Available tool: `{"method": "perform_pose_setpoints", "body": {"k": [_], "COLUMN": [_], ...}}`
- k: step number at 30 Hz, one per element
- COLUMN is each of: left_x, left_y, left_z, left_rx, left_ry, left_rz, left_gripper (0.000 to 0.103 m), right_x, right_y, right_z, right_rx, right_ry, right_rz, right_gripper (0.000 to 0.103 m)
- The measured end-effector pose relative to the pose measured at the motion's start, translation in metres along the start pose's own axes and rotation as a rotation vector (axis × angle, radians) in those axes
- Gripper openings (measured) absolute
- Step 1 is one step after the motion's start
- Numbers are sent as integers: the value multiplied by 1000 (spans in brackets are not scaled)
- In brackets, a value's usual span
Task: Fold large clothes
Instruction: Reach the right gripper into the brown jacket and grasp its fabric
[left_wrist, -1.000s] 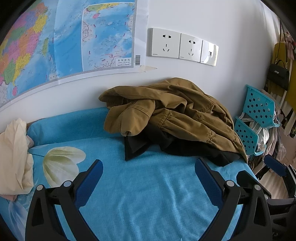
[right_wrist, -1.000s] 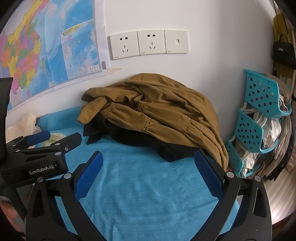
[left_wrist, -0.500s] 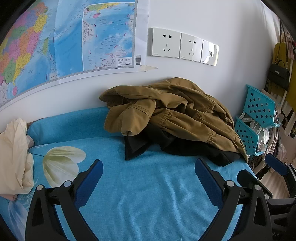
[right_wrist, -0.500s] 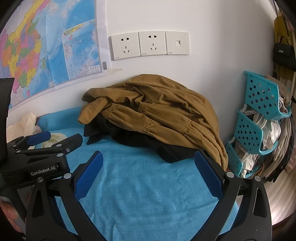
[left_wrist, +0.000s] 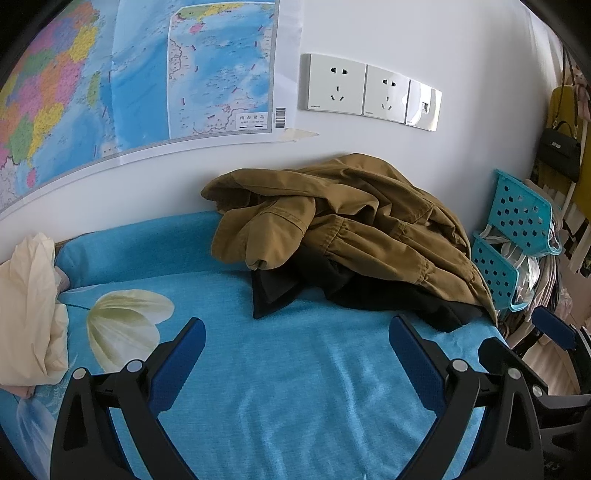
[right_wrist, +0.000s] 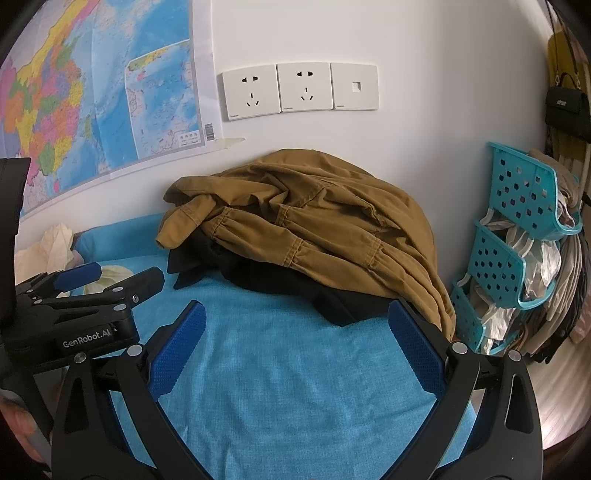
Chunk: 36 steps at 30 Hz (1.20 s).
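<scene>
A crumpled tan jacket lies in a heap on a black garment at the back right of the blue bed cover, against the white wall. The jacket also shows in the right wrist view, over the black garment. My left gripper is open and empty, held above the bare cover short of the heap. My right gripper is open and empty, just in front of the heap. The left gripper shows at the left of the right wrist view.
A cream cloth lies bunched at the left edge of the bed. A turquoise tiered basket rack stands right of the bed, with bags hanging behind it. A map and wall sockets are above.
Both grippers have crept slightly forward toward the heap. The clothes have not moved and both grippers stay open.
</scene>
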<state>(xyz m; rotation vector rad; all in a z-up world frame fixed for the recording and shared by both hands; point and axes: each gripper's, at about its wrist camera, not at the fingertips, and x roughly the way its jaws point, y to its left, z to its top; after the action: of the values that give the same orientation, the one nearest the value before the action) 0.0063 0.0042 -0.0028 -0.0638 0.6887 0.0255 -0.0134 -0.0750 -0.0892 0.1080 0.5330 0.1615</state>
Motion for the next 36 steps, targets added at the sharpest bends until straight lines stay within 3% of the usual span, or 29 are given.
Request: {"method": "perform_pose_setpoints", "body": {"k": [27,36], "left_x": [5,31], "left_y": [2,30], "left_z": [1,16], "left_rx": [-6,-66], "left_ry": [25,65], "left_rz": [-1,24], "left_gripper": [96,96], "right_x": [6,39], "right_y": [7,16], "right_z": [4,50], "right_rx": [-35,-154], "right_ry": [-2,-17], "right_rz": [14,60], "right_gripper": [97,97]}}
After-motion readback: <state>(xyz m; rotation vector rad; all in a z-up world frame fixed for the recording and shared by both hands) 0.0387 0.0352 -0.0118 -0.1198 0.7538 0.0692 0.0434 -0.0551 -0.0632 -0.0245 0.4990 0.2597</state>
